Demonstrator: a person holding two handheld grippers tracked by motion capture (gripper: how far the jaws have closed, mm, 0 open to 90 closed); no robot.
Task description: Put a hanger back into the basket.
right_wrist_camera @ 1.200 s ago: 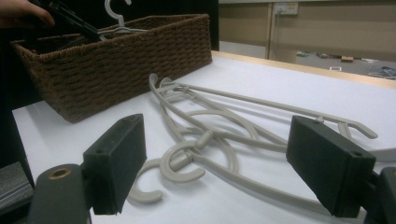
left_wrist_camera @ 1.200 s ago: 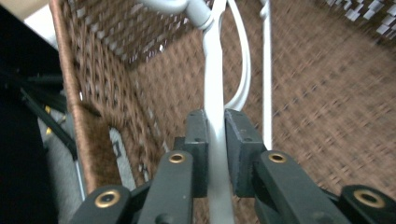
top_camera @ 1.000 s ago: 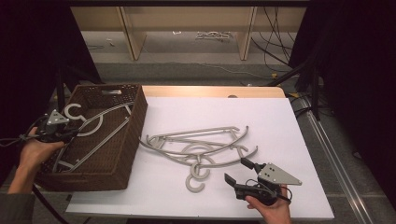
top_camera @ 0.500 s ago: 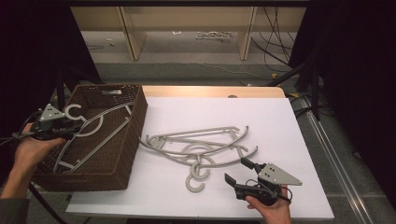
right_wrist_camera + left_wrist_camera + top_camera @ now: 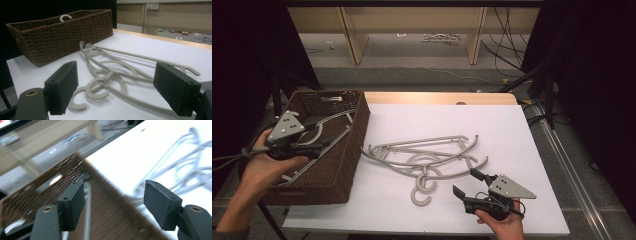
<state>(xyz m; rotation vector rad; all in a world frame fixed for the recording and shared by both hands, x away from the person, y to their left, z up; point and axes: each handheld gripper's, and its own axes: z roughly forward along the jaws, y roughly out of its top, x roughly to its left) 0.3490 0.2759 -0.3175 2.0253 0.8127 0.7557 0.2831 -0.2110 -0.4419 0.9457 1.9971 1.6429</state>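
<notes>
A brown wicker basket (image 5: 343,165) stands at the table's left edge with a beige hanger (image 5: 334,120) lying in it. My left gripper (image 5: 323,148) hovers over the basket, pointing right. Its jaws have just been opening and stand open with nothing between them. In the left gripper view the gripper (image 5: 112,205) frames the basket (image 5: 110,220) and the hanger's bar (image 5: 87,215). Several beige hangers (image 5: 427,155) lie tangled mid-table. My right gripper (image 5: 468,183) rests open near the front edge, just right of their hooks (image 5: 95,87), apart from them.
The white table top (image 5: 512,130) has bare room right of and behind the hangers. Beyond the far edge stand wooden shelf legs (image 5: 353,35), and cables (image 5: 512,35) trail on the floor. A dark stand (image 5: 277,95) rises left of the basket.
My left gripper has risen and shifted right over the basket, and its jaws have gone from shut to wide apart. The right gripper and the hangers on the table have not moved.
</notes>
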